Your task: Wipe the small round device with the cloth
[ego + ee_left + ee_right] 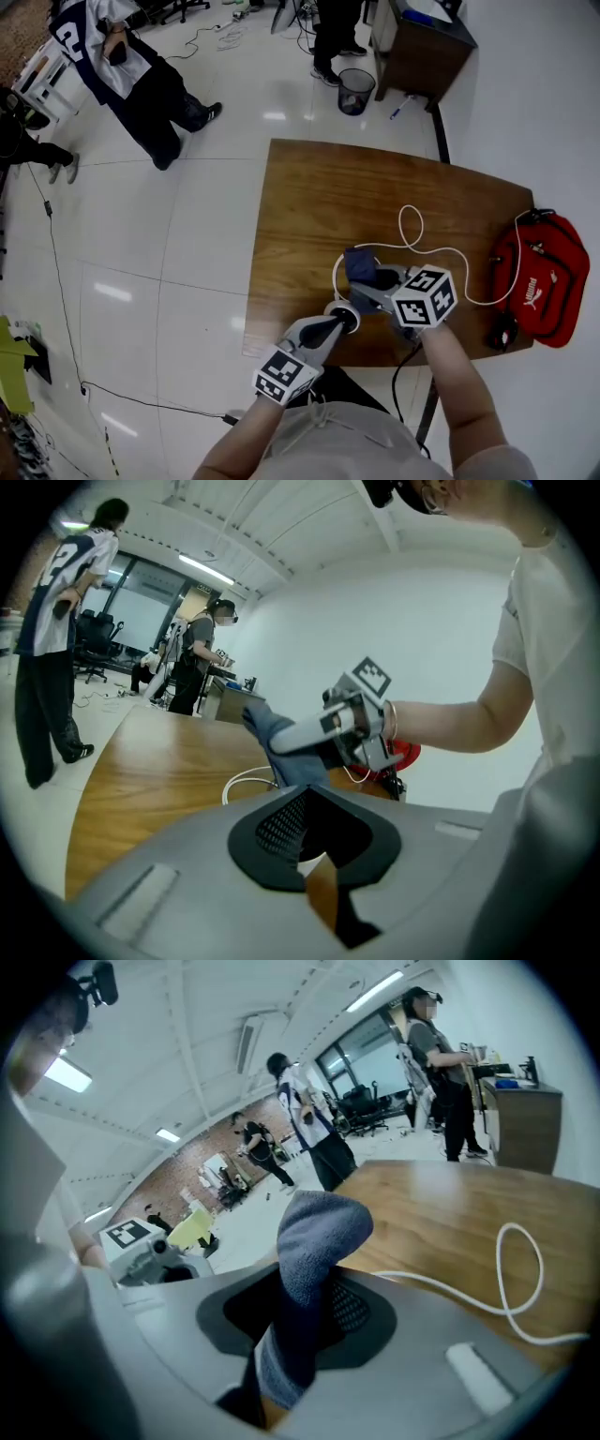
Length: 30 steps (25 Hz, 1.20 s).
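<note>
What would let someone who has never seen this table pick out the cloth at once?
Start at the wooden table and go toward its near edge. The cloth is the soft blue-grey fabric pinched by the right gripper, unlike the hard small round white device beside it or the red bag at the table's right edge.

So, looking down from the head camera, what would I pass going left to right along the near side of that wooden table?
First the left gripper → then the right gripper, which holds the blue cloth → last the red bag at the right edge of the table.
</note>
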Each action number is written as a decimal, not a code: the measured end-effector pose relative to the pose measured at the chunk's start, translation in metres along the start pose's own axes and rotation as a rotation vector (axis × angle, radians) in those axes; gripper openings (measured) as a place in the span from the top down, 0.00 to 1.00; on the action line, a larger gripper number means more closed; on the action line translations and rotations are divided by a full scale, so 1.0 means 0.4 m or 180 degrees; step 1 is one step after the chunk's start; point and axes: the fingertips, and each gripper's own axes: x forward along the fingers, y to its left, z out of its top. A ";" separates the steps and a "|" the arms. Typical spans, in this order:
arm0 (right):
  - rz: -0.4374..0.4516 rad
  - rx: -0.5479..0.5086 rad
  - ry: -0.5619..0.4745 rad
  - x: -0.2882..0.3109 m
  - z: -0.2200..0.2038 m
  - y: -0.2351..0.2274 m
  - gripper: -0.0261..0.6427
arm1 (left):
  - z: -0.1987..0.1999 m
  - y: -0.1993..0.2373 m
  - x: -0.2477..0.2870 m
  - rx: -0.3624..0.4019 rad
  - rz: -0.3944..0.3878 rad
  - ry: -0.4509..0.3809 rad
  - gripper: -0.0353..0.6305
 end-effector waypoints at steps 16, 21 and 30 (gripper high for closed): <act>0.0441 -0.0623 0.0876 0.199 -0.074 0.024 0.80 | 0.001 -0.015 0.005 -0.0001 -0.0141 -0.0017 0.94; 0.0428 -0.0618 0.0956 0.231 -0.116 -0.023 0.80 | 0.001 -0.017 0.005 0.0070 -0.0139 0.0019 0.94; 0.0428 -0.0402 0.0568 0.173 -0.028 -0.005 0.80 | 0.020 0.002 -0.012 0.0081 -0.0088 -0.0026 0.94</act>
